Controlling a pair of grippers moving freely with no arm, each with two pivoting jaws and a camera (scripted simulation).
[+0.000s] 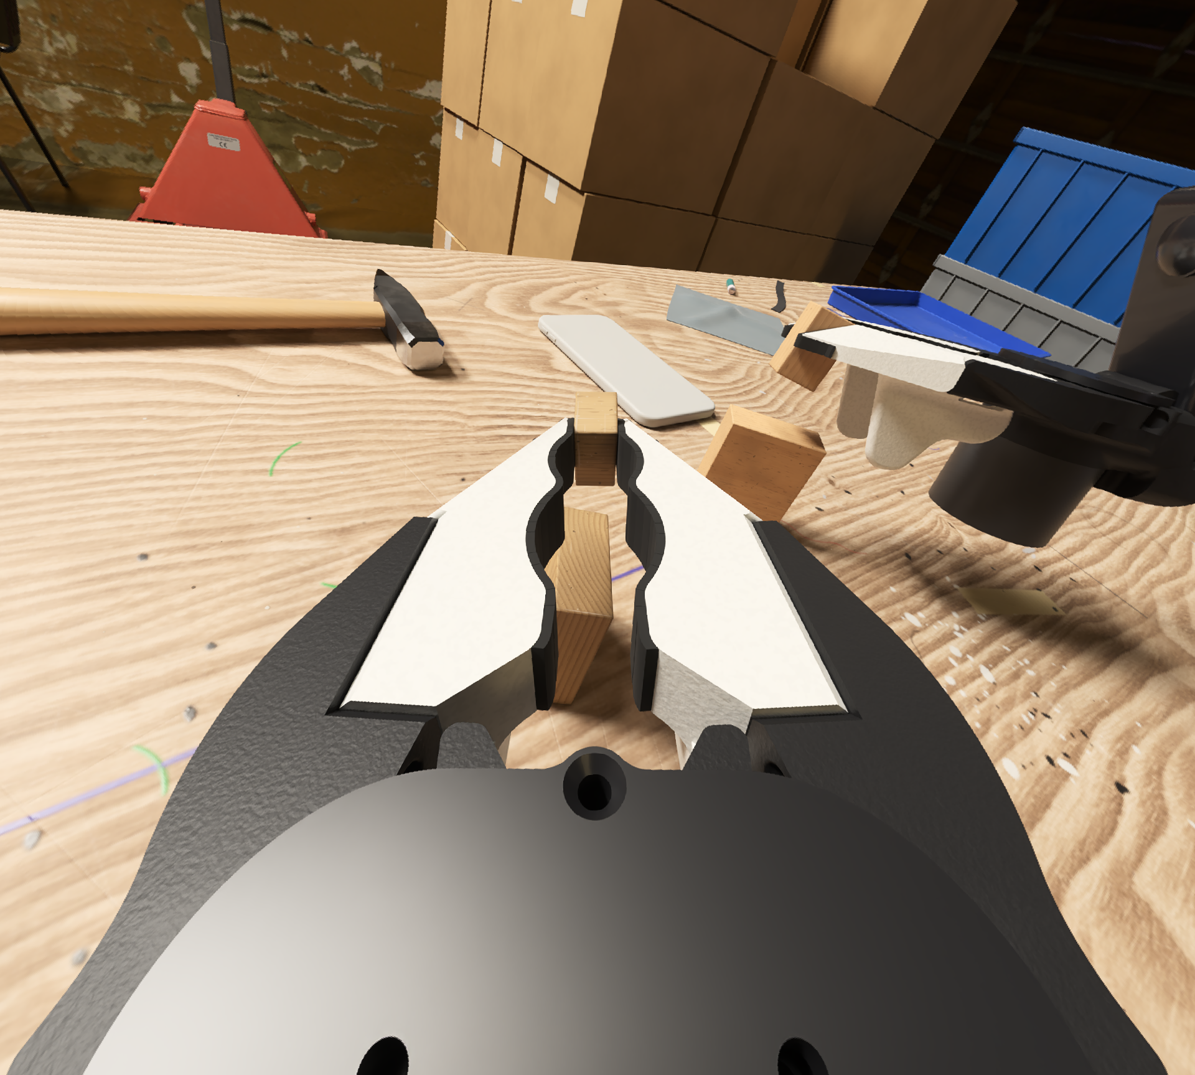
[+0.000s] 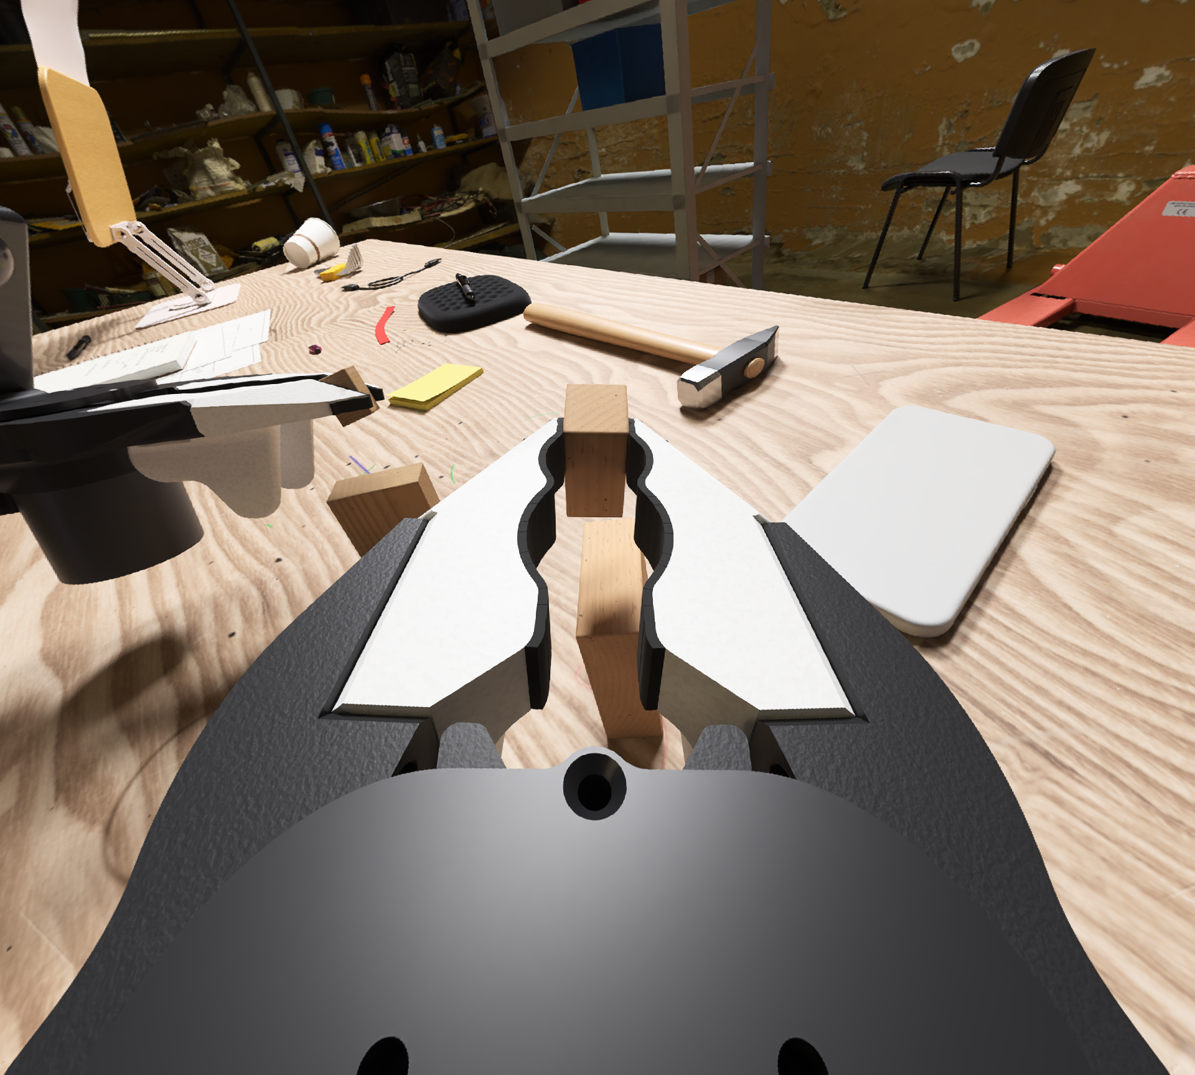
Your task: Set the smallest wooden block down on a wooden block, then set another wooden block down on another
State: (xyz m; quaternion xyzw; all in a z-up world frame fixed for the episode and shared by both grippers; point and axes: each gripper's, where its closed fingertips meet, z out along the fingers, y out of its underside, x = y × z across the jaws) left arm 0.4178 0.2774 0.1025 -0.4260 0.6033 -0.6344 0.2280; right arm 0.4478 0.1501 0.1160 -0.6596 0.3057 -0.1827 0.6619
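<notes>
My left gripper point(image 1: 595, 428) is shut on a small wooden block point(image 1: 595, 455), held above a longer wooden block point(image 1: 582, 604) that lies on the table between my fingers. My right gripper point(image 2: 595, 429) is shut on a larger wooden block point(image 2: 595, 462), held above another wooden block point(image 2: 614, 623) on the table. In the left wrist view, the right gripper point(image 1: 802, 344) with its block point(image 1: 802, 371) hovers above that block point(image 1: 763, 468). In the right wrist view, the left gripper point(image 2: 363, 395) with its small block point(image 2: 352, 381) hovers above the longer block point(image 2: 381, 504).
A hammer point(image 1: 407, 326) lies at the far left and a white flat slab point(image 1: 627, 368) lies just beyond the blocks. A grey sheet point(image 1: 718, 313) and a blue tray point(image 1: 925, 313) sit far right. A yellow pad point(image 2: 436, 387), a black pad point(image 2: 472, 300) and a cup point(image 2: 312, 242) lie farther off.
</notes>
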